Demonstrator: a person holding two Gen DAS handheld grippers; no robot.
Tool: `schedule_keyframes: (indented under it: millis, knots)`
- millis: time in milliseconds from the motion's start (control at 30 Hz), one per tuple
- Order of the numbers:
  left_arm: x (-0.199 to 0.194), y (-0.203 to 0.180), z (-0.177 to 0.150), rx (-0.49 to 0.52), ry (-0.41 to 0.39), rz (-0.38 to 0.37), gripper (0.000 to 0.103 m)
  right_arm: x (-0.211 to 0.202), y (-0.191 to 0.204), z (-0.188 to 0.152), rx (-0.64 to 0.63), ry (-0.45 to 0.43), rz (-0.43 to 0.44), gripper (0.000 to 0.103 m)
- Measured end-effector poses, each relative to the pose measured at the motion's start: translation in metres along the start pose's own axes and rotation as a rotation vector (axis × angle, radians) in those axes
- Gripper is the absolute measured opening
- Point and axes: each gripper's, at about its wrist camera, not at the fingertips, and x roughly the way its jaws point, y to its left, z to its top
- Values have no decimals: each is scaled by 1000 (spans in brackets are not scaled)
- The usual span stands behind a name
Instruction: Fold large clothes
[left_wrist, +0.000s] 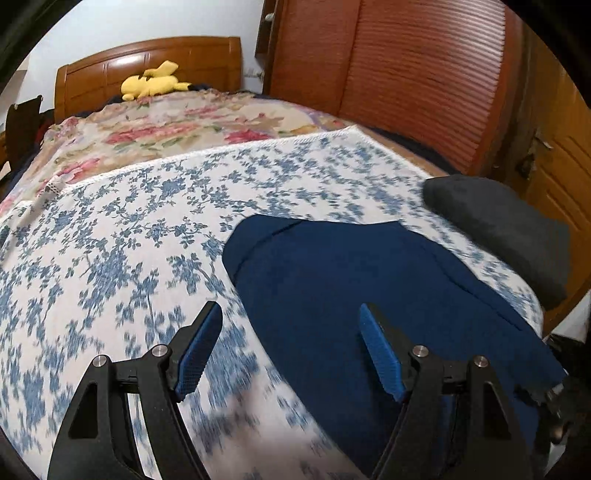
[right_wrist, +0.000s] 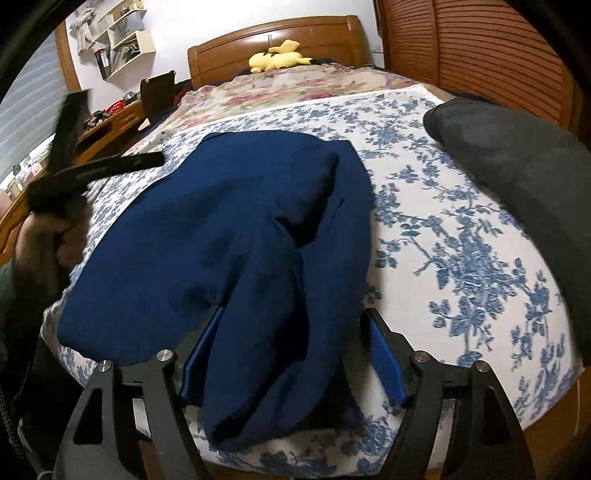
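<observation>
Navy blue garment (right_wrist: 229, 236) lies partly folded on the bed's blue-floral white sheet (left_wrist: 122, 236), near the foot edge, one long flap or sleeve trailing toward the right wrist camera. Right gripper (right_wrist: 291, 350): jaws wide apart, that flap lying between them; left pad touches or is just beside the cloth, right pad stands clear, so nothing clamped. Left gripper (left_wrist: 288, 350): jaws wide apart, empty, hovering over the garment's left edge where it meets the sheet; the sheet under it is blurred. In the right wrist view the left gripper (right_wrist: 74, 166) shows at the far left, blurred, in a hand (right_wrist: 48, 236), beside the garment's left side.

Around: dark grey folded cloth (right_wrist: 517, 170) on the sheet's right side, apart from the navy garment, near the bed edge. Red-floral cover (left_wrist: 147, 129) lies beyond the blue sheet. Yellow plush toy (left_wrist: 155, 83) sits against the wooden headboard (left_wrist: 110, 70). Slatted wooden wardrobe door (left_wrist: 406, 74) stands close on the right of the bed. Wall shelves (right_wrist: 122, 48) and a cluttered desk (right_wrist: 107, 114) left of the bed. Nothing sits on top of the garment
</observation>
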Motion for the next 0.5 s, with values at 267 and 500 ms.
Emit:
schedule_keyframes:
  millis: [267, 500]
  knots:
    - [47, 28, 14, -130, 93, -51, 77, 8, -6, -4, 11, -13, 37, 77]
    - [69, 42, 11, -261, 168, -191, 55, 9, -5, -6, 37, -6, 68, 77]
